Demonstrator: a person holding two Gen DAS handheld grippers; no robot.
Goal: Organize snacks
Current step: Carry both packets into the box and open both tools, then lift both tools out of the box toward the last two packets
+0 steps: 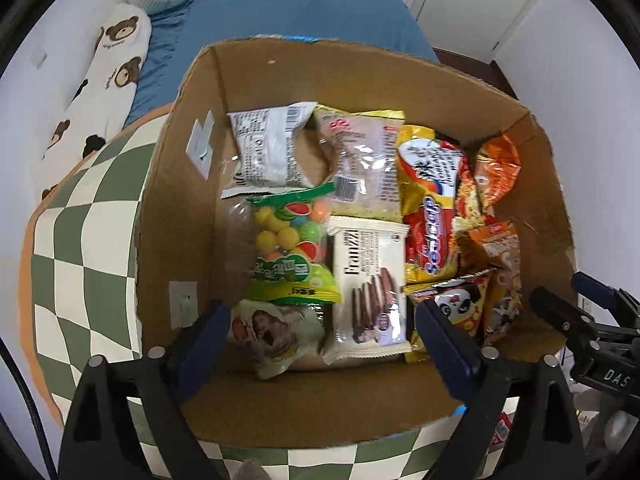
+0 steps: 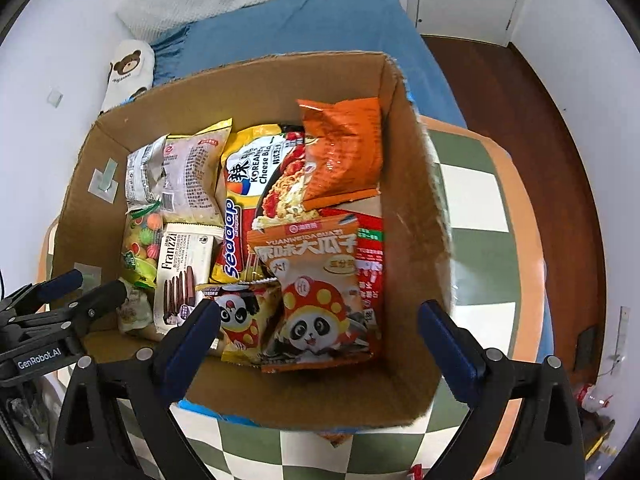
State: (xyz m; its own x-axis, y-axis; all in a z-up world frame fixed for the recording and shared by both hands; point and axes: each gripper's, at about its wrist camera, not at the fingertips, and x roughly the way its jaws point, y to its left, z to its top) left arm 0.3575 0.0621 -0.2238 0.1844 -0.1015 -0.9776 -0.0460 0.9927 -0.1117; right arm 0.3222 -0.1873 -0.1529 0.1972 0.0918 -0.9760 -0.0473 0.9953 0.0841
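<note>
A bedroom in a home. A bed with a blue sheet (image 1: 280,12) and a bear-print pillow (image 1: 104,76) stands at the far side against white walls, with dark wooden flooring (image 2: 500,92) to the right. A green-and-cream checked cushion (image 2: 476,208) lies near.

Black plastic left gripper (image 1: 324,340) and right gripper (image 2: 320,340); dark-blue pads on fingers (image 1: 448,340); silver screws; white "GenRobot.AI" lettering

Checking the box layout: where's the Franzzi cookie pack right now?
The Franzzi cookie pack lies flat in the cardboard box, near its front. In the left wrist view, the green candy bag is on its left and the yellow noodle pack on its right.
</note>
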